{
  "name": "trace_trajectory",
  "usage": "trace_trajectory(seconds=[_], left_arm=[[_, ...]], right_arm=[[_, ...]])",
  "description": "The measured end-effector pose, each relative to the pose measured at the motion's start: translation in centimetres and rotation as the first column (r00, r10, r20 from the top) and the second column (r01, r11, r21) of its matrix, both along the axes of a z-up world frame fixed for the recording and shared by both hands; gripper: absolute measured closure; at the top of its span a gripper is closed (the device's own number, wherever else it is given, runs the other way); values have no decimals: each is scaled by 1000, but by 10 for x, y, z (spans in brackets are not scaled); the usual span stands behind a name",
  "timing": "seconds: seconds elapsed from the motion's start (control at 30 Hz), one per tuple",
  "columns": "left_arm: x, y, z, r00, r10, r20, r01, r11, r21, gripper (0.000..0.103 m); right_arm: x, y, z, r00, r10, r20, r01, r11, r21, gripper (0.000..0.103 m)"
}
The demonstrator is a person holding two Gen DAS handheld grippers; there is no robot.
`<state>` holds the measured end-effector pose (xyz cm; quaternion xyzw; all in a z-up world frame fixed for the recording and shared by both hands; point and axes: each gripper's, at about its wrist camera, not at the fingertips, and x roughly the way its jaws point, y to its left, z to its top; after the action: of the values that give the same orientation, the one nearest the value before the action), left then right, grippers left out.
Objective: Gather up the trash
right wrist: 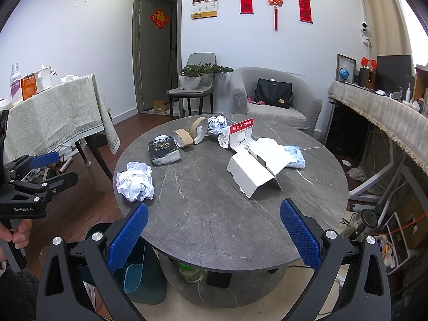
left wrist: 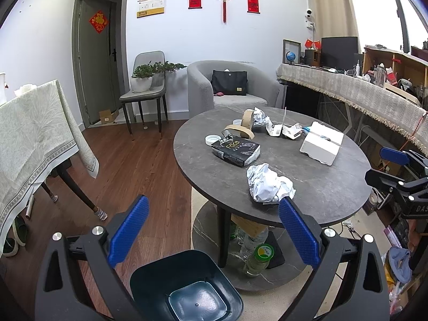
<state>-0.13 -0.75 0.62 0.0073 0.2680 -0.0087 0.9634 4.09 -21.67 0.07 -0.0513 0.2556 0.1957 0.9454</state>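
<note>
The round grey stone-look counter (right wrist: 214, 214) carries 2 crumpled white paper balls (right wrist: 135, 181), a black tissue pack (right wrist: 163, 153), 2 cardboard tape rolls (right wrist: 191, 133) and white folded cartons (right wrist: 254, 171).

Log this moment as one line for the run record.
left claw: open, empty | right claw: open, empty | crumpled paper: on table | bin: empty

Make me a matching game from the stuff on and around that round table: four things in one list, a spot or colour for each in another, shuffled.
Things:
1. paper ball
2. bin
3. Face pack
4. green-capped bottle

Places or colours:
A. on the shelf under the table
B. black, beside the cardboard rings
C. white, crumpled, near the table's edge
D. dark teal, empty, on the floor beside the table

Pairs: 1-C, 2-D, 3-B, 4-A
</note>
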Motion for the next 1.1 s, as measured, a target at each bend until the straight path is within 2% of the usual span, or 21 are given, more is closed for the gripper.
trace_trajectory(seconds=[0.37, 0.57, 0.83, 1.1], left_arm=[[1, -9, -1, 999, -35, 14, 35, 999, 19, 4], [4, -7, -4, 998, -65, 0, 65, 998, -6, 4], [15, -12, -10, 994, -110, -15, 110, 994, -13, 5], [37, -19, -18, 986, -159, -48, 156, 986, -66, 5]], right_arm=[[4, -3, 2, 1000, -18, -12, 18, 1000, -14, 3], [6, -2, 1, 1000, -8, -26, 8, 1000, -20, 4], [14, -3, 0, 999, -4, -41, 2, 999, -40, 10], [31, -9, -4, 998, 1, -63, -4, 999, -48, 10]])
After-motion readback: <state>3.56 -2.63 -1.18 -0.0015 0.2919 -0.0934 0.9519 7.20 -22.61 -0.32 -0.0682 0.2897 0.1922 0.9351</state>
